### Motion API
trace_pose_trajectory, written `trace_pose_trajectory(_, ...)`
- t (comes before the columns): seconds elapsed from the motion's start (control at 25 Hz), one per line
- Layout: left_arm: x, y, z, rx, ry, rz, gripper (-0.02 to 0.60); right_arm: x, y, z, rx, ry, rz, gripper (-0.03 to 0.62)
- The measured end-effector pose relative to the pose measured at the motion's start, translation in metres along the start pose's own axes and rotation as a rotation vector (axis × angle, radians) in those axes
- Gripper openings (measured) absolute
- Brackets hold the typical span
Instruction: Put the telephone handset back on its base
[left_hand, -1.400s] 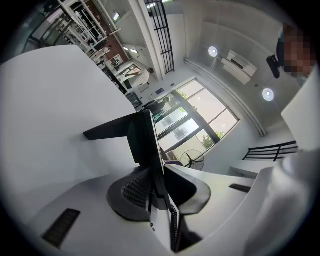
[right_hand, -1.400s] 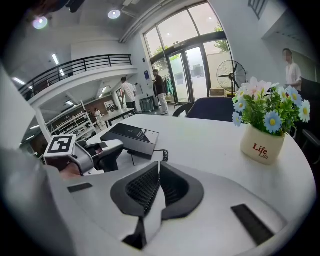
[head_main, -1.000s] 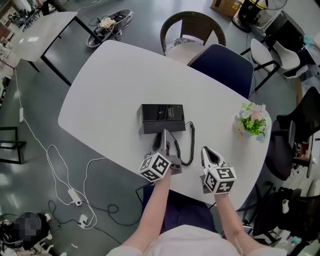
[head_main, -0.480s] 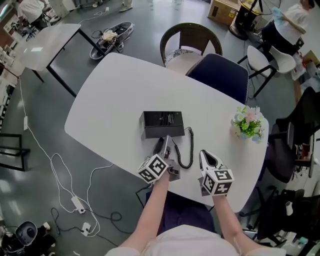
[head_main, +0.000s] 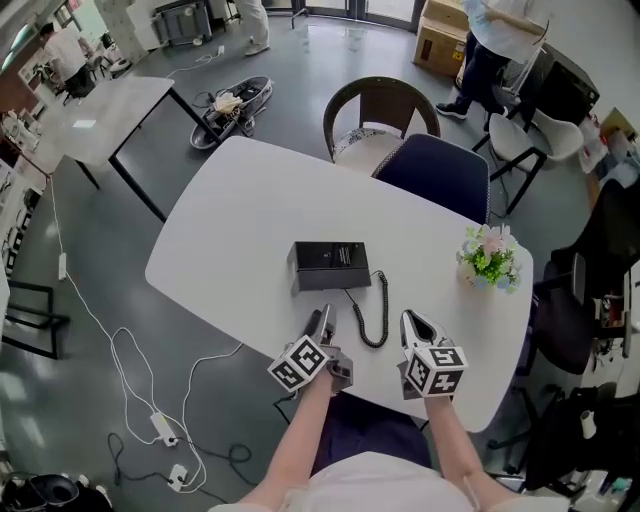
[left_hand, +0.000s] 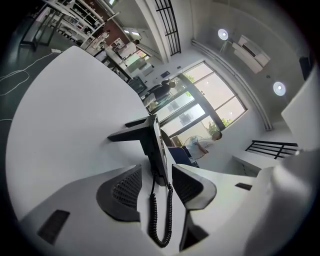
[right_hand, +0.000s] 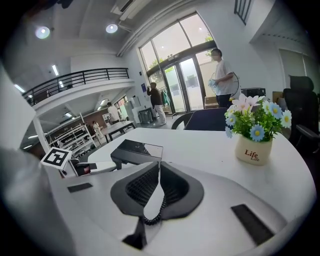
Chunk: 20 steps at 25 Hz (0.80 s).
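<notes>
Left gripper view: the left gripper (left_hand: 157, 168) fingers, just opening, stand released off the handset (left_hand: 158, 161), seemingly seated on its base (left_hand: 134, 134). The right gripper (right_hand: 159, 165) fingers are clenched, empty. Next: withdraw and check the seating.

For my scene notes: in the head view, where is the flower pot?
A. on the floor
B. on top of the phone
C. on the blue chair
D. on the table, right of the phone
D: the flower pot stands on the white table, right of the phone and apart from it, beyond the coiled cord.
</notes>
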<state>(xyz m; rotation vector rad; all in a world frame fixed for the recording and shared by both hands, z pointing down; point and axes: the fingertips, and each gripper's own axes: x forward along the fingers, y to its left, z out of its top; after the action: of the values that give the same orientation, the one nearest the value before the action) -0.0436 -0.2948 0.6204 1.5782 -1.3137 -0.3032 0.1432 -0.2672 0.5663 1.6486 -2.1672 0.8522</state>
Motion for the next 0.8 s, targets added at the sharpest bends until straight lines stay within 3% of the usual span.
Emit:
trace_pose_trajectory(0.44, -0.046, -0.017, 0.004, 0.091, 0.046, -0.082, 0.158, -0.014, 0.01, 0.019, 0.042, -0.078, 0.022, 0.035)
trace_pose_trajectory(0.8, -0.057, -0.057, 0.042, 0.31, -0.04, -0.111, 0.12, -0.025, 0.017, 0.043, 0.061, -0.155, 0.06, 0.035)
